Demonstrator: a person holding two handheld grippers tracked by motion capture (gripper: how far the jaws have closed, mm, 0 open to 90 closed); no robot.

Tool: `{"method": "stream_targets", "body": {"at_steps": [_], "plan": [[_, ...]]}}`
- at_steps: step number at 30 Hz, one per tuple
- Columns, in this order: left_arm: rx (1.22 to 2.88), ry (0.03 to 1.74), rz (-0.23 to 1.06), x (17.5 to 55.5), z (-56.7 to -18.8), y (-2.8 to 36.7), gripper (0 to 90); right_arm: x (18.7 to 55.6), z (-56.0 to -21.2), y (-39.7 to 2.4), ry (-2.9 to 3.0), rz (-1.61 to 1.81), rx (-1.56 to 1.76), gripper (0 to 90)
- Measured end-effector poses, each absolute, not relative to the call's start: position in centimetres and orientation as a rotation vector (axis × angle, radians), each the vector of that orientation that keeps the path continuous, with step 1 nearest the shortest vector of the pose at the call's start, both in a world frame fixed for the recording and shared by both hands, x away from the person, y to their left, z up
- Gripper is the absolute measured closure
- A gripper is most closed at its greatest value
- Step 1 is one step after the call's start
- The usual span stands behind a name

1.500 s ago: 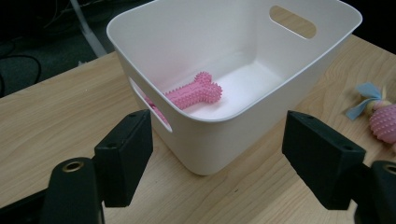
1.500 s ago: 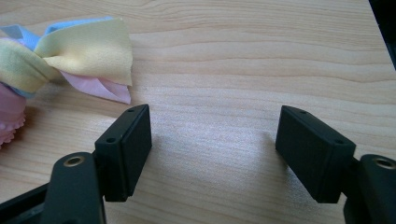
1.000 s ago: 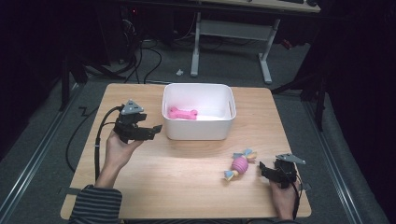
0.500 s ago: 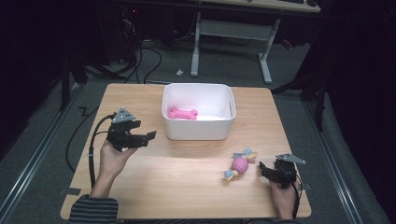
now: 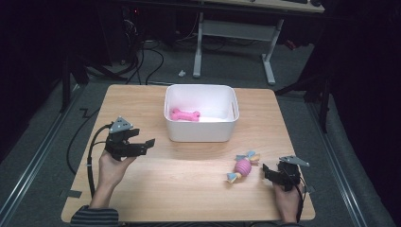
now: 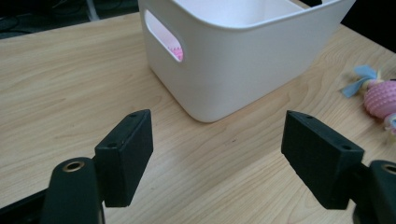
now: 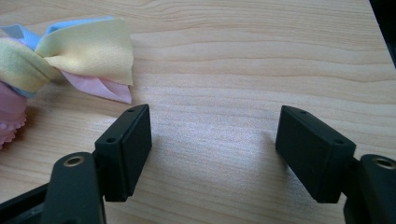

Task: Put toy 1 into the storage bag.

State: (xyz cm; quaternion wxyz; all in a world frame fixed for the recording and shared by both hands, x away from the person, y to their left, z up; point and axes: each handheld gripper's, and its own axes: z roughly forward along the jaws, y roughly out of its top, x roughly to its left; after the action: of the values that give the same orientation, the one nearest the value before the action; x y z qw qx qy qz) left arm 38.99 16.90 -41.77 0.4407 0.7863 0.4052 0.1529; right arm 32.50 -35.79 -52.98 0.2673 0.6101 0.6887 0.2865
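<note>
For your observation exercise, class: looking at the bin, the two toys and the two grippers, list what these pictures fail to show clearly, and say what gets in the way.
- Pink bone toy: in the left gripper view, just a pink sliver shows through the handle slot; the white bin wall hides the rest.
- Candy-shaped toy: cut off by the right gripper view's left edge.
- Right gripper: its fingers are too small and dark in the high view.
- Bin: its top is cropped in the left gripper view.
</note>
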Motion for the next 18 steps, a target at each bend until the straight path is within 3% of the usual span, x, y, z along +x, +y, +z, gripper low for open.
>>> {"method": "stream_targets", "body": {"at_steps": [18], "plan": [[1.929, 1.062, 0.305, 38.3, -45.0, 17.6, 25.8, 32.5, -53.0, -35.8, 1.858, 0.773, 1.647, 27.2]]}}
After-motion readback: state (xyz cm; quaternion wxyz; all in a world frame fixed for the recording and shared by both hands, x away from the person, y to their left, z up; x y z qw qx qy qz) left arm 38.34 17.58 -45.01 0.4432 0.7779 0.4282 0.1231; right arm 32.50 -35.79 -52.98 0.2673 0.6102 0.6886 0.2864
